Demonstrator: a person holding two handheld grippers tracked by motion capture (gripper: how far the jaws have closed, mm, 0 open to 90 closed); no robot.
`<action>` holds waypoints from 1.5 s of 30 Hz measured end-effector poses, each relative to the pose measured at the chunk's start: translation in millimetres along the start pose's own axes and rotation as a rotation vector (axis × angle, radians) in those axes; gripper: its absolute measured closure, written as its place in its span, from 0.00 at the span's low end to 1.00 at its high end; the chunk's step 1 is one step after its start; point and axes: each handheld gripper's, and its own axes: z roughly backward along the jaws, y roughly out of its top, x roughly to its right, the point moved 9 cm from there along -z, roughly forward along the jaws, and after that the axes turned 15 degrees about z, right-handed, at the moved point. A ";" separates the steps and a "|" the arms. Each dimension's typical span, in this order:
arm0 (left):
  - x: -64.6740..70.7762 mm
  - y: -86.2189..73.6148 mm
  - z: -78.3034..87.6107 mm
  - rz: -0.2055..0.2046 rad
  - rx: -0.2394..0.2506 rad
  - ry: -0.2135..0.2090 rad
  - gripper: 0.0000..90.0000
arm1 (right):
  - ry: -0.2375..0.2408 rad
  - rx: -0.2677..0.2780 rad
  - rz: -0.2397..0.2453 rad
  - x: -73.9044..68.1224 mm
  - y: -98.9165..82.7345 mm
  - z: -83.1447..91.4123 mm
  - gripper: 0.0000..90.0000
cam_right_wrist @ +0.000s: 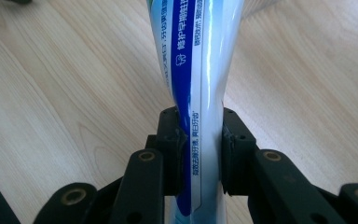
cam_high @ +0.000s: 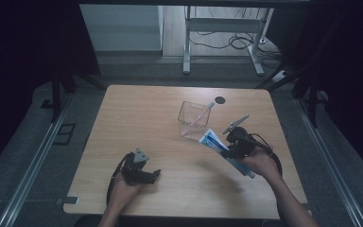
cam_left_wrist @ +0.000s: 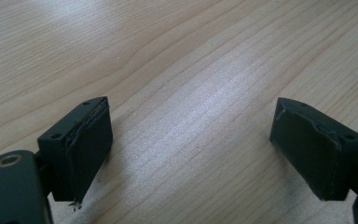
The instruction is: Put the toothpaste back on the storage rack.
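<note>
now the toothpaste tube sits pinched inside the right claw.

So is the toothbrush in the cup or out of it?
In. The pink toothbrush stands slanted inside the clear cup, its head poking over the rim.

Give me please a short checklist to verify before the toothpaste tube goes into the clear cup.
1. Right gripper shut on the toothpaste tube, pads pinching its sides: ok.
2. Tube lifted off the table: ok.
3. Clear cup upright: ok.
4. Room in the cup beside the pink toothbrush leaning inside: cannot tell.
5. Left gripper open with nothing between its jaws, resting away from the cup: ok.
</note>
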 end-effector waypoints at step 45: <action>-0.1 0.0 0.1 0.000 -0.001 0.000 0.14 | -0.028 0.238 -0.088 45.5 96.5 31.3 0.81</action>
